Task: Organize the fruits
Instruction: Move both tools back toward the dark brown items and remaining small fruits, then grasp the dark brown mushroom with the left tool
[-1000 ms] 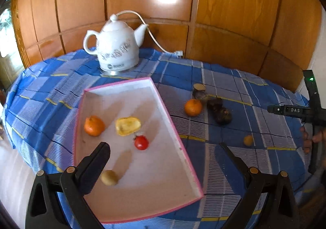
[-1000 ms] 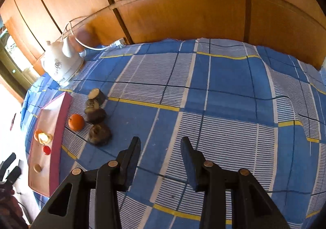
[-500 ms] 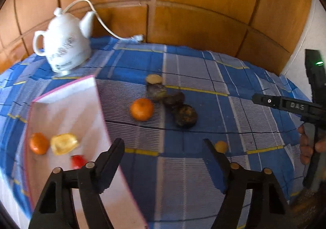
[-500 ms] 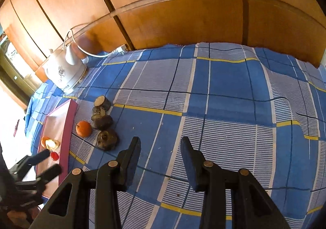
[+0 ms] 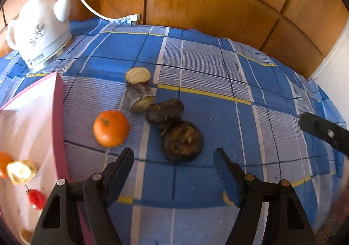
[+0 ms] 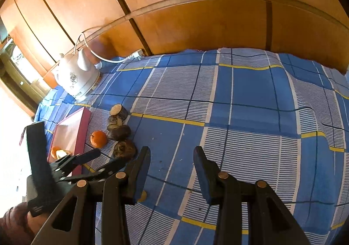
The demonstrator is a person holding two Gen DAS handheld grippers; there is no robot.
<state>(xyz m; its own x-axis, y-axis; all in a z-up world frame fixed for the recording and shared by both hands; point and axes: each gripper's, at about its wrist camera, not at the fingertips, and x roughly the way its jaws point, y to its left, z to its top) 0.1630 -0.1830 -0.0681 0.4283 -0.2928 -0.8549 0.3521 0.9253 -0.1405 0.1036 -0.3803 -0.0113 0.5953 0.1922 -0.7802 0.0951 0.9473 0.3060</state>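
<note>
An orange mandarin (image 5: 111,128) lies on the blue checked cloth beside a pink-rimmed white tray (image 5: 60,127). Two dark wrinkled fruits (image 5: 182,141) (image 5: 164,110) and a cut brown piece (image 5: 138,86) lie to its right. My left gripper (image 5: 174,163) is open and empty, low over the cloth just short of the nearer dark fruit. The tray holds an orange fruit (image 5: 3,163), a yellow fruit (image 5: 20,172) and a red tomato (image 5: 36,198). My right gripper (image 6: 172,162) is open and empty over bare cloth; the left gripper (image 6: 98,163) shows at its left. A small yellow fruit (image 6: 142,196) peeks out behind its left finger.
A white electric kettle (image 5: 39,31) with a white cord stands at the back left. A wooden panelled wall (image 5: 218,5) runs behind the table. The cloth (image 6: 250,114) stretches to the right. The right gripper's body (image 5: 325,133) shows at the right edge of the left wrist view.
My left gripper has swung right from over the tray and moved down close to the loose fruits on the cloth. My right gripper has held nearly still.
</note>
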